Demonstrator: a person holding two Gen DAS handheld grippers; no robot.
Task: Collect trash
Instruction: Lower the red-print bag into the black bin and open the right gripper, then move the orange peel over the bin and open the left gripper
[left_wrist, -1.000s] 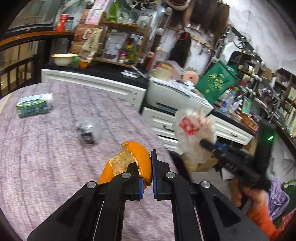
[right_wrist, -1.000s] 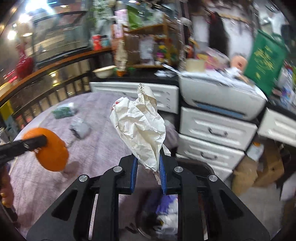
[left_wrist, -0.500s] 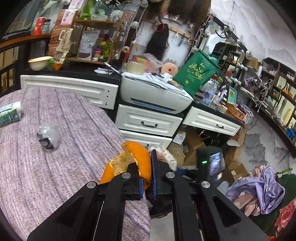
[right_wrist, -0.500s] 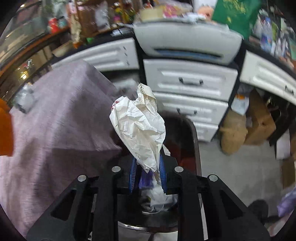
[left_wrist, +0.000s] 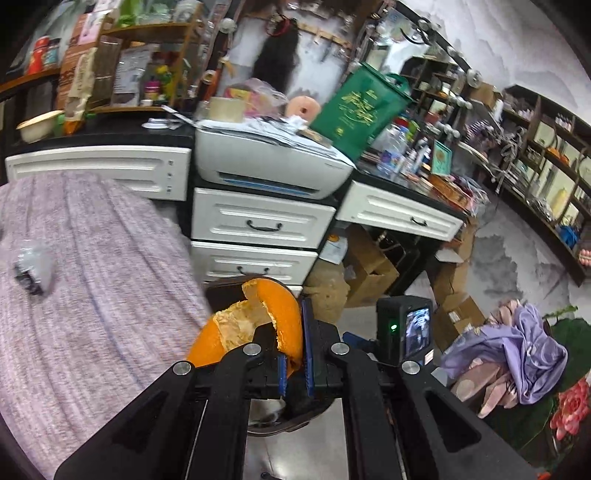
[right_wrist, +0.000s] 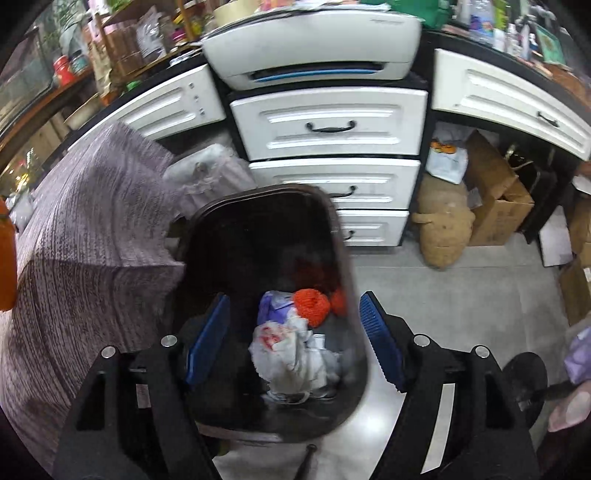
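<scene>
Right gripper (right_wrist: 293, 339), tilted steeply downward over the dark trash bin (right_wrist: 341, 236), its jaws just sprung wide and empty; the crumpled white wrapper (right_wrist: 291, 354) with red print lies inside. Left gripper (left_wrist: 294, 365), angled down at the table edge, pinches an orange peel (left_wrist: 258, 321). Gold lettering on the green bag (left_wrist: 356, 107) is illegible.

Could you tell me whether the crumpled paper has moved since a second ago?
Yes. The right gripper, its jaws just opened, let it drop; the paper now lies inside the bin, below the white drawers.
</scene>
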